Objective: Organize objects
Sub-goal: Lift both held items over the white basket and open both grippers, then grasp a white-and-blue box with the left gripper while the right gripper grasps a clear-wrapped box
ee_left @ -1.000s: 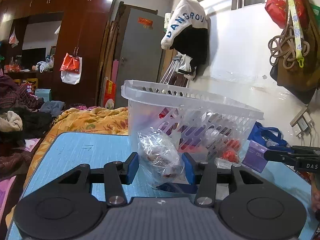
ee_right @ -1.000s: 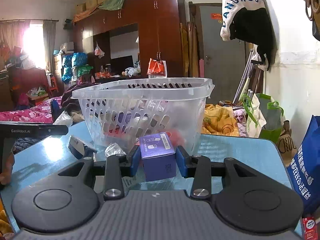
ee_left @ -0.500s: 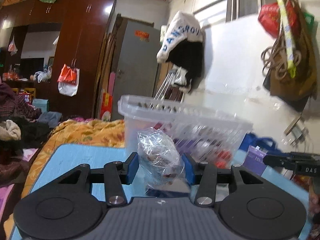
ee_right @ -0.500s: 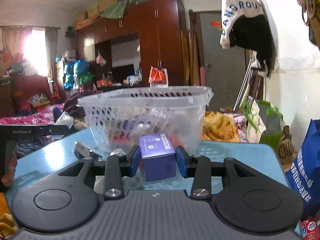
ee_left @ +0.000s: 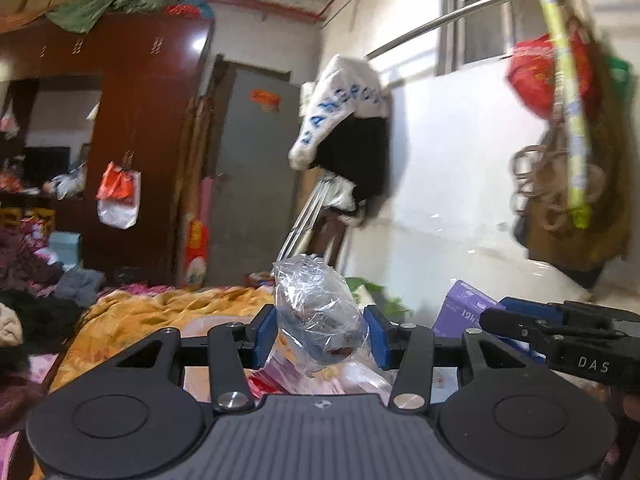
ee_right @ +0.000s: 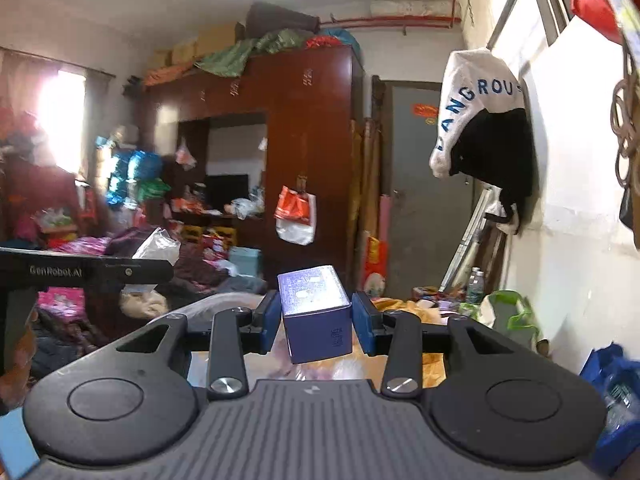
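A crumpled clear plastic bag with something dark inside is pinched between the blue pads of my left gripper, held up in the air. My right gripper is shut on a small purple box, also lifted. The left wrist view shows that purple box off to the right, beside my left gripper. The right wrist view shows the clear bag at the far left. Blurred pink and white packets lie below the left fingers. A pale curved rim, probably the basket's, shows under the right gripper.
A dark red wardrobe and a grey door stand across the room. A white and black jacket and bags hang on the right wall. An orange blanket covers the bed. A blue bag sits at the right.
Both grippers have risen with their loads. The white basket and blue tabletop, in front of them before, have dropped almost out of both views.
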`<state>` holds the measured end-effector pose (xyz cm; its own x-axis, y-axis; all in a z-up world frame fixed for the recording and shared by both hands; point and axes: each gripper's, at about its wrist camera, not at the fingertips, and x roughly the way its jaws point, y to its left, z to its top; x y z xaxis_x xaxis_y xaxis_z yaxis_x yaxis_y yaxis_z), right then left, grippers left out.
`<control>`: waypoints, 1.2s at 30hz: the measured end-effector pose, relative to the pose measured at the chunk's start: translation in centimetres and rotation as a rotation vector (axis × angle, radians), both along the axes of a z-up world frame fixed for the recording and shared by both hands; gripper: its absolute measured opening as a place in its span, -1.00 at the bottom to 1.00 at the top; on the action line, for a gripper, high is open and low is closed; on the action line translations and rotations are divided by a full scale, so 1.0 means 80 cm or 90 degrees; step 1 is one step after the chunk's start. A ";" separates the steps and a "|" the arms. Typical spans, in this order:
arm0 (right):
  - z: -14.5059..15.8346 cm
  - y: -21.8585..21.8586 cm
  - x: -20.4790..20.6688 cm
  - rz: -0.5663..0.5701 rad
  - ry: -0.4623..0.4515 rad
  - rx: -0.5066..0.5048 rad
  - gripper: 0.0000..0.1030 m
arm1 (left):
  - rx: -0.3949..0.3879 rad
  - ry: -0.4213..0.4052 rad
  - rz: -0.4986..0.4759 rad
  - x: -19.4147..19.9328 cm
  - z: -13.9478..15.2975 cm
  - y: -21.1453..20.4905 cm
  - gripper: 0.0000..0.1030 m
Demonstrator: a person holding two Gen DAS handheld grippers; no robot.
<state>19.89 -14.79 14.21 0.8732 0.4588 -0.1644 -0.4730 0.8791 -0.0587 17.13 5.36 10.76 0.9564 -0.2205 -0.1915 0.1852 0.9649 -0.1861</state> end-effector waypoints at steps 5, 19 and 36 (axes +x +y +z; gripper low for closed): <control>-0.009 0.017 0.052 0.014 0.024 0.007 -0.12 | 0.018 0.022 0.038 0.048 -0.006 -0.009 0.29; -0.106 -0.041 -0.053 0.032 0.090 0.003 1.00 | 0.029 0.027 0.027 -0.077 -0.098 0.000 0.84; -0.167 -0.011 -0.009 0.128 0.247 -0.043 0.18 | 0.040 0.225 0.028 -0.014 -0.176 0.015 0.78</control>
<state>19.16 -15.68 0.87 0.6361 0.5898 -0.4975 -0.6321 0.7681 0.1023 16.00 6.55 -3.32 0.8373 -0.1581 -0.5234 0.0786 0.9821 -0.1709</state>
